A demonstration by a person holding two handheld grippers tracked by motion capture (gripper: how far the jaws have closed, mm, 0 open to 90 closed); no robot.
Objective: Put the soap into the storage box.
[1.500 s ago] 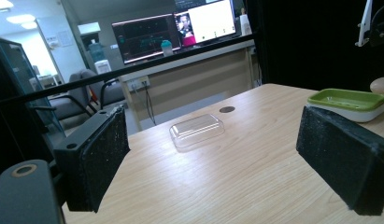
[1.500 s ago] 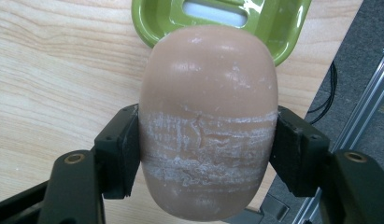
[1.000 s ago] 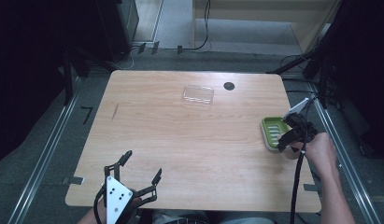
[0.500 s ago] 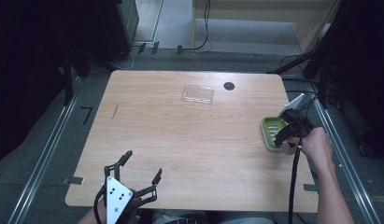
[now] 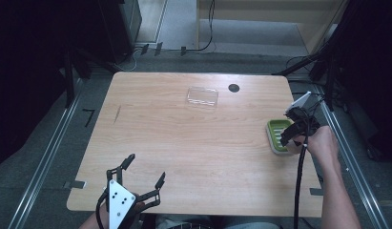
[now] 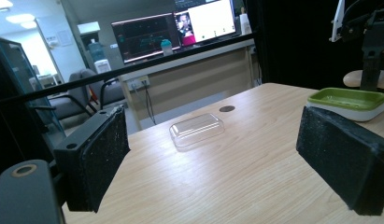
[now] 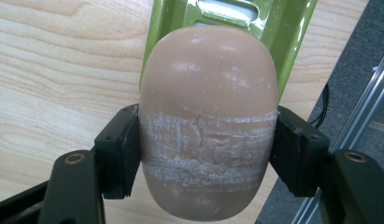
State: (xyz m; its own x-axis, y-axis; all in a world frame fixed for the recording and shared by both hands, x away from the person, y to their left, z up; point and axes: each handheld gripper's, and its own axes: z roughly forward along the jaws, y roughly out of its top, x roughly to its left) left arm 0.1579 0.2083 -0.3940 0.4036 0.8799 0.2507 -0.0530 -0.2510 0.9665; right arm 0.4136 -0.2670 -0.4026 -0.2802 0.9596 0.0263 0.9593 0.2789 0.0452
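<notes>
One oval bar of tan, scuffed soap [image 7: 208, 121] is clamped between the fingers of the right gripper [image 5: 294, 135], as seen in the right gripper view, where the black pads press on both of its sides. The bar is held just above the green plastic soap dish with a white base [image 5: 277, 135], which stands near the right edge of the pale wooden bench [image 5: 184, 143]. The step in hand is judged to be the carrying of the soap at the dish; whether it is being set in or lifted out cannot be told. If it is being set in, the next move calls for the bar to be lined up lengthwise with the green tray, lowered until it rests there, and only then released. The left gripper [image 5: 136, 179] is held spread wide at the near left edge of the bench, with nothing between its fingers. One clear plastic lid [image 5: 202, 96] lies flat toward the far side of the bench, well apart from the dish, and one small dark round hole [image 5: 233, 88] is seen just beside it. By count there are one soap bar, one dish, one lid and two grippers.
</notes>
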